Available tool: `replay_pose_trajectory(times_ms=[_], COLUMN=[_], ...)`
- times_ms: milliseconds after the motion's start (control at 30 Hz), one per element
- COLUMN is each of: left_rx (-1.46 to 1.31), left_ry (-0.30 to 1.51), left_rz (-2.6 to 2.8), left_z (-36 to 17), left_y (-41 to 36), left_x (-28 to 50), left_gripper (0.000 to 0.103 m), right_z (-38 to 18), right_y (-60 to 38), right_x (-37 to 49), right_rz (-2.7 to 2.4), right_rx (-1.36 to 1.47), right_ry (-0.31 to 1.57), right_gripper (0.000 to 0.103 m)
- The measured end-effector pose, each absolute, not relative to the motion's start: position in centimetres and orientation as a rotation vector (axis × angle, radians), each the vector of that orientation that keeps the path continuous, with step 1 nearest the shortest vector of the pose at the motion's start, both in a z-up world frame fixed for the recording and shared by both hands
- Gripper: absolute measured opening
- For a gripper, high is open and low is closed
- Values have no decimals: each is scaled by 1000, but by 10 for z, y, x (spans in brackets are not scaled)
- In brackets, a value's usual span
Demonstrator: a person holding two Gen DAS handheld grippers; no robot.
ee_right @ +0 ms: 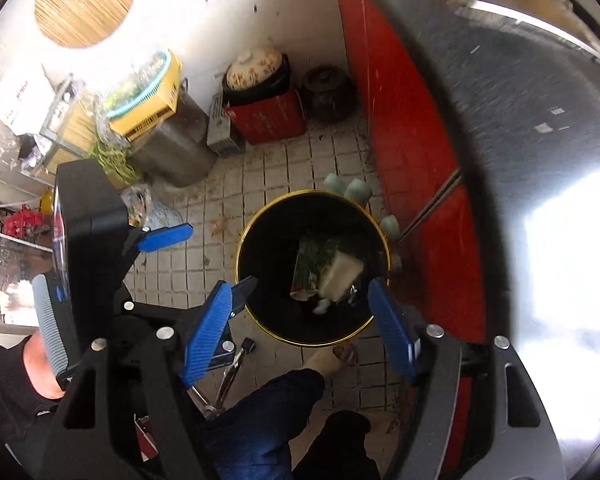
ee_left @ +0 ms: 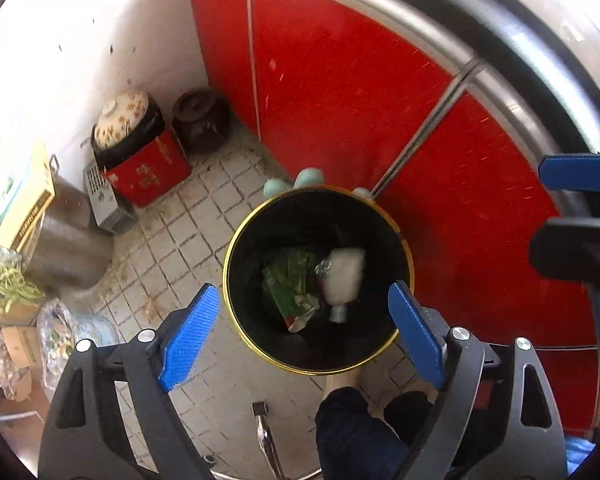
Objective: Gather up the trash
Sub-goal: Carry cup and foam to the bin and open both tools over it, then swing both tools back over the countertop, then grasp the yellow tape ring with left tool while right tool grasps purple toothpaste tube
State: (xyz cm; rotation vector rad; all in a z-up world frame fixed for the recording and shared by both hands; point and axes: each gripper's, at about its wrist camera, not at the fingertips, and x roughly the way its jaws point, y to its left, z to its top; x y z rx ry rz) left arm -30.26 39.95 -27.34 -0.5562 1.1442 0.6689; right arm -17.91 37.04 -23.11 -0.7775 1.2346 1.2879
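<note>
A round black trash bin with a gold rim (ee_left: pixel 410 258) stands on the tiled floor, seen from above in both views (ee_right: pixel 240 252). Inside lie green wrappers (ee_left: pixel 290 280) and a blurred white plastic bottle (ee_left: pixel 344 278), which also shows in the right wrist view (ee_right: pixel 340 274). My left gripper (ee_left: pixel 304 334) is open and empty above the bin's near rim. My right gripper (ee_right: pixel 304 328) is open and empty above the bin too. The left gripper's fingers (ee_right: pixel 164 236) show at the left of the right wrist view. The right gripper's finger (ee_left: pixel 578 172) shows at the right of the left wrist view.
Red cabinet doors (ee_left: pixel 340 92) under a steel counter edge run along the right. A red box (ee_left: pixel 148 172) with a ceramic pot, a dark jar (ee_left: pixel 200 116), a steel pot (ee_right: pixel 172 152) and bagged vegetables crowd the far left corner. Pale green bottles (ee_left: pixel 308 178) stand behind the bin. The person's legs (ee_left: pixel 356 432) are near.
</note>
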Motion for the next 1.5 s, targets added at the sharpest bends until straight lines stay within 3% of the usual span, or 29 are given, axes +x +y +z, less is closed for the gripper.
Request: replay_pose_trajectory(times_ms=[167,300,633,833,1000,1500], left_rx=[-419,-336,-36,110,164,194], left_ry=[1104,1035,930,912,955,1032], left_rz=[613,482,-72,-271,-330,-371], left_z=[-214,-165,-88,-81,-89,-106], left_y=[362,317,137,51,21,-17], left_x=[-280,-239,-59,-1,33,147], left_gripper=[89,92,92,92,92,92], right_z=[-161,-109,-47,-50,-55,-116], right_y=[316,237,-34,-169,-223,-208], right_x=[-147,-102,-4,-1,-5,85], right_rz=[1260,1133,565,371,305,431], right_rx=[-635,-507,-157,-6,67,-60], right_ry=[1148,1064,969,966,967,1055], right_gripper=[79,80,80,80,80,80])
